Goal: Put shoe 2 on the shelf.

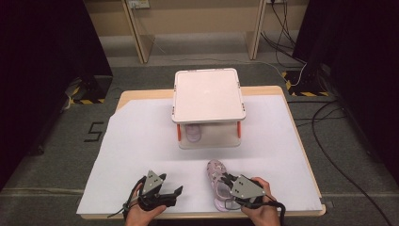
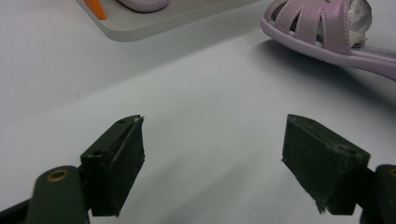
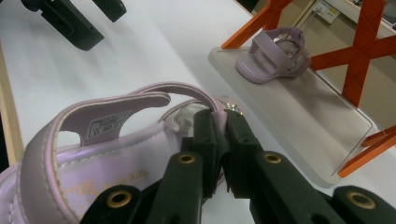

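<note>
The right gripper, jaws pressed together, pinches the side strap of a lilac sandal that lies on the white sheet near the table's front edge, toe toward the rack. The left gripper, jaws spread with nothing between them, rests on the sheet just left of that sandal. Behind both stands a white 2-tier rack with orange posts, and a matching sandal sits on its lower shelf.
</note>
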A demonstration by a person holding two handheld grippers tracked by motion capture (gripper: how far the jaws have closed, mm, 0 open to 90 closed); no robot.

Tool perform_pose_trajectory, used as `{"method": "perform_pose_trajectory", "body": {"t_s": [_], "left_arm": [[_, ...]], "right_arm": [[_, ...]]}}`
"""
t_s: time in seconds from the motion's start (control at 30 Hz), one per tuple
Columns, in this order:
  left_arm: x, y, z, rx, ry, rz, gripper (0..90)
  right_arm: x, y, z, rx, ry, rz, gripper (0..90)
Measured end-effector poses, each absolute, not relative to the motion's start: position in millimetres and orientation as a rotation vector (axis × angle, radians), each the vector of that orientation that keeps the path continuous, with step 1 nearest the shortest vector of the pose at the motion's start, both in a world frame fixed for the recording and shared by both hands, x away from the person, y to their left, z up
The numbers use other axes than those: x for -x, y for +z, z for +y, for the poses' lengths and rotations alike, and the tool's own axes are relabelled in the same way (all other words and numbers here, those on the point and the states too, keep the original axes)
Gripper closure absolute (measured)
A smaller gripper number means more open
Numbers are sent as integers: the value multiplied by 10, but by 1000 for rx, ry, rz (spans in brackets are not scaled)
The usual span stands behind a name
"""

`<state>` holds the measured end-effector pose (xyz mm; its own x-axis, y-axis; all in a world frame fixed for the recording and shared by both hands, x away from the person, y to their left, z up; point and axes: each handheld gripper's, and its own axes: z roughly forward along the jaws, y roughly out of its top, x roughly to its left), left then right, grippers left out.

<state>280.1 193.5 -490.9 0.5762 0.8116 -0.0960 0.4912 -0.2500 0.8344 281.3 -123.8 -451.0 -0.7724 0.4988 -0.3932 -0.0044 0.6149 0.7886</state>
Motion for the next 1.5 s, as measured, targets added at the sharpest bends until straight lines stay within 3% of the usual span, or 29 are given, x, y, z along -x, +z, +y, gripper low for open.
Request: {"method": "perform_pose_trajectory", "body": {"t_s": [0.6, 1.5], "left_arm": [[-2822, -4914, 1959, -1910, 460, 1055, 204], [-2815, -4927, 1961, -1916, 453, 1060, 204]], "right_arm": [[-3050, -4433, -1278, -436, 1092, 2166, 850], [-3851, -4549, -998, -507, 1028, 2063, 849]]}}
